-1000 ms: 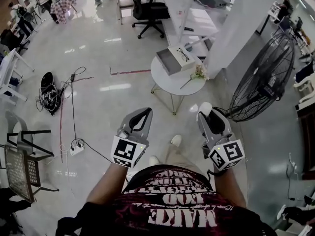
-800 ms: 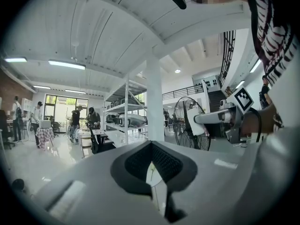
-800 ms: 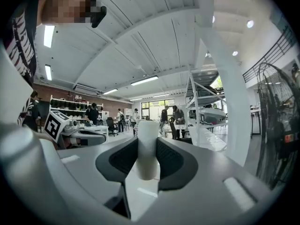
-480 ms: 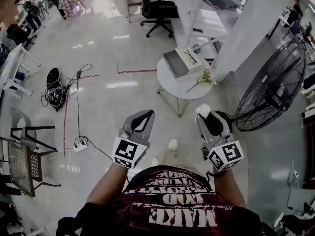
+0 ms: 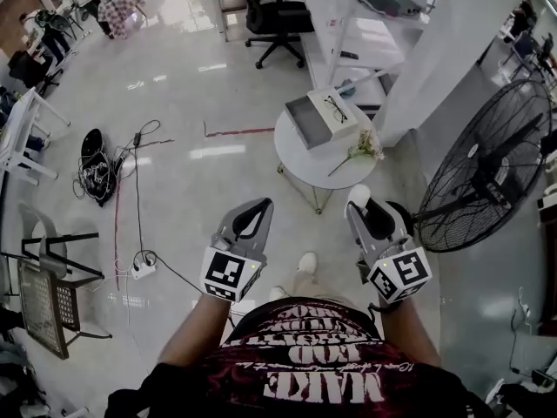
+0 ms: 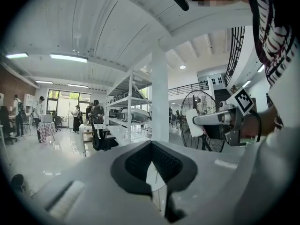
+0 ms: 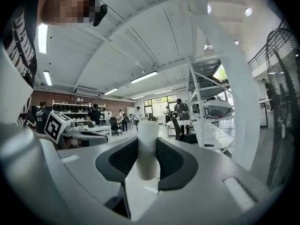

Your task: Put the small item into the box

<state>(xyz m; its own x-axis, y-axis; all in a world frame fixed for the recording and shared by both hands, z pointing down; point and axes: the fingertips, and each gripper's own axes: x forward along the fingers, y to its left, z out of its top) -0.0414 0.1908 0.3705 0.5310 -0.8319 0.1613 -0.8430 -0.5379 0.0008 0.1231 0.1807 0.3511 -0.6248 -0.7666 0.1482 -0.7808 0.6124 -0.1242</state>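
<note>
- Closest to you and well short of the counter (image 5: pixel 305 162), your left tongs (image 5: pixel 259 204) were pinched together at the tips, with nothing between them.
- Beside them, just as far short of the counter, your right tongs (image 7: pixel 147 146) were clamped on the small item (image 5: pixel 359 195). It was a white cylinder with one end sticking out past the pads.
- The item was in the air above the glossy floor (image 5: pixel 200 190), not yet at the counter.
- The round white counter carried the box (image 5: pixel 306 122) on its far side. The box was open, and a pair of glasses (image 5: pixel 336 109) lay on its white half.
- A flower sprig (image 5: pixel 361 146) lay near the counter's right edge.
- A large black fan (image 5: pixel 487 168) stood to the counter's right, and a black office chair (image 5: pixel 274 20) stood beyond the counter.
</note>
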